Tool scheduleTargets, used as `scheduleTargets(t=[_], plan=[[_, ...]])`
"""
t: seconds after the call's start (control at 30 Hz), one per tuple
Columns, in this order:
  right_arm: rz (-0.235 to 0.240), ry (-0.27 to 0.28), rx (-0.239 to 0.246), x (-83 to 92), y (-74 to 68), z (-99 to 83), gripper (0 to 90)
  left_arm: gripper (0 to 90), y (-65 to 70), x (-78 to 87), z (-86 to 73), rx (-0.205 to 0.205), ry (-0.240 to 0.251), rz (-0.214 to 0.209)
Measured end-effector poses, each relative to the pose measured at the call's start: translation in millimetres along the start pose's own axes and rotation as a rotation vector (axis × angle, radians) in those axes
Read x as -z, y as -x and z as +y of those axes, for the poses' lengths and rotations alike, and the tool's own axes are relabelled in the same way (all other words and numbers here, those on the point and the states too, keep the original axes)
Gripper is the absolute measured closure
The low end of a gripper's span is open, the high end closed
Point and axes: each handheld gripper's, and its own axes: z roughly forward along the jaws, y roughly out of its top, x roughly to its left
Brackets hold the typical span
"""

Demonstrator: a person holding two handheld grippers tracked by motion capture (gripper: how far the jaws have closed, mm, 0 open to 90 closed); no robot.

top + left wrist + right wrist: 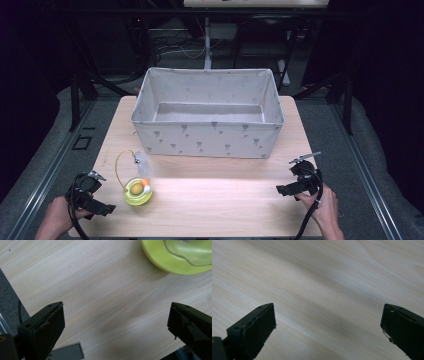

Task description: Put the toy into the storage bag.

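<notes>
Pale wood-grain table [210,192], dark room around it. My left gripper [113,322] and right gripper [328,322] both gape, empty. Round yellow-green plastic toy [138,191] near my left; patterned fabric bin [207,140] beyond.

table [210,195]: pale wood — fine straight grain showing, smooth, matt with a soft sheen
bin [207,140]: grey-white cloth, printed, matt, walls creasing slightly
toy [138,192]: yellow-green plastic, glossy, clear dome catching light
left gripper [116,327]: black plastic jaws — matt, edges looking scuffed
right gripper [329,327]: same matt black plastic
</notes>
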Motion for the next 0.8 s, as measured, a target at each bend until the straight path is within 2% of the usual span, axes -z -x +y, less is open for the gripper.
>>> scheduleTargets(t=[0.13, 0.23, 0.3, 0.33, 0.37, 0.67, 0.7, 0.8], plan=[[0.007, -0.004, 0.008, -2.7, -0.5, 2.0, 0.0, 0.8, 0.9, 2.4, -0.6, -0.006, -0.006, -0.001], [0.005, -0.012, 0.014, -3.2, -2.1, 1.5, 0.0, 0.7, 2.7, 3.3, 0.6, -0.025, -0.014, -0.012], [0.016, 0.006, 0.000, -3.9, -2.7, 0.8, 0.0, 0.7, 4.1, 4.1, 1.5, -0.043, -0.024, -0.016], [0.006, 0.003, 0.002, -4.0, -3.1, 0.9, 0.0, 0.7, 5.0, 4.5, 1.8, -0.048, -0.024, -0.015], [0.010, -0.015, 0.014, -3.3, -2.4, 1.6, 0.0, 0.7, 5.4, 5.1, 2.4, -0.060, -0.031, -0.017], [0.040, -0.013, 0.000, -3.4, -3.8, 1.5, 0.0, 1.9, 7.1, 15.5, 6.5, -0.083, -0.049, -0.039], [0.055, -0.019, 0.004, -4.0, -3.6, 1.8, 0.0, 1.9, 8.5, 17.3, 7.3, -0.088, -0.052, -0.040], [0.045, -0.027, 0.010, -4.2, -4.0, 1.6, 0.0, 1.3, 12.8, 23.0, 10.1, -0.103, -0.036, -0.056]])
